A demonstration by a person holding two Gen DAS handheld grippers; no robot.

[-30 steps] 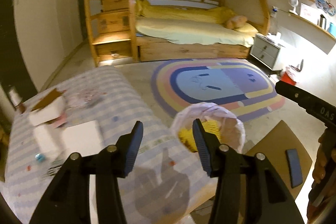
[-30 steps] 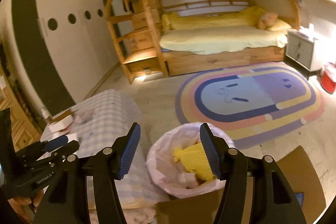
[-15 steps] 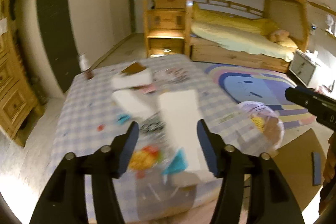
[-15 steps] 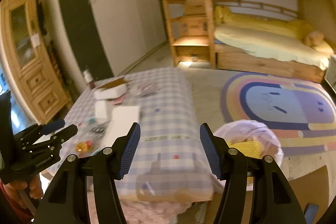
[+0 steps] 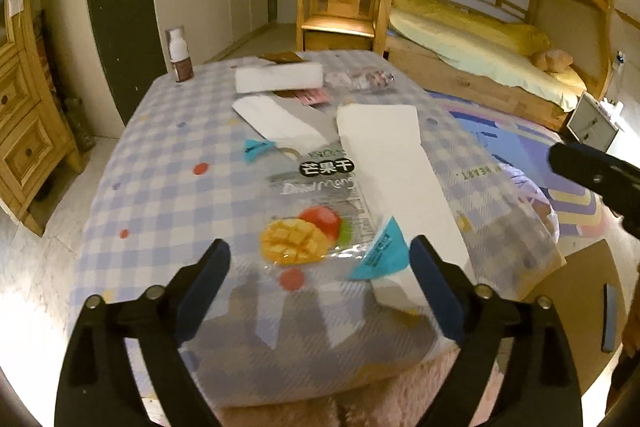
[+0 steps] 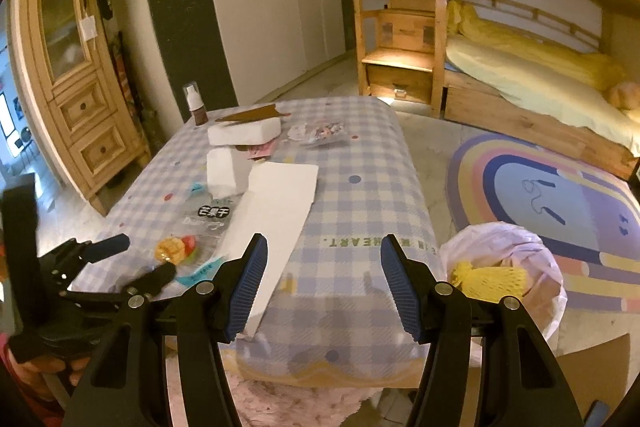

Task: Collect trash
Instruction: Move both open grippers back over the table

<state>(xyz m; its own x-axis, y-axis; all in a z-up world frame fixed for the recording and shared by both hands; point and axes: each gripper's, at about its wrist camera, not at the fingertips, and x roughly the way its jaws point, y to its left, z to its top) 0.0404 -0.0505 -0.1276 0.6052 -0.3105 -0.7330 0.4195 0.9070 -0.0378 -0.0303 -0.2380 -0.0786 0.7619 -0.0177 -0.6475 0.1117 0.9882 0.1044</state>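
The clear plastic dried-mango snack bag [image 5: 316, 223] lies flat on the checked-cloth surface [image 5: 160, 187], just ahead of the left tongs [image 5: 316, 291], whose jaws are opening, empty. The right tongs [image 6: 324, 287] hang released, empty. I judge a reach: next, lower and pinch the bag's edge. A second ago both views faced the lined trash bin [image 6: 504, 267].

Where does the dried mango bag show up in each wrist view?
Left wrist: the dried mango bag lies centre frame on the checked tablecloth, just ahead of the left claw.
Right wrist: the bag is at lower left.
Shared landmark: the long white sheet beside it.
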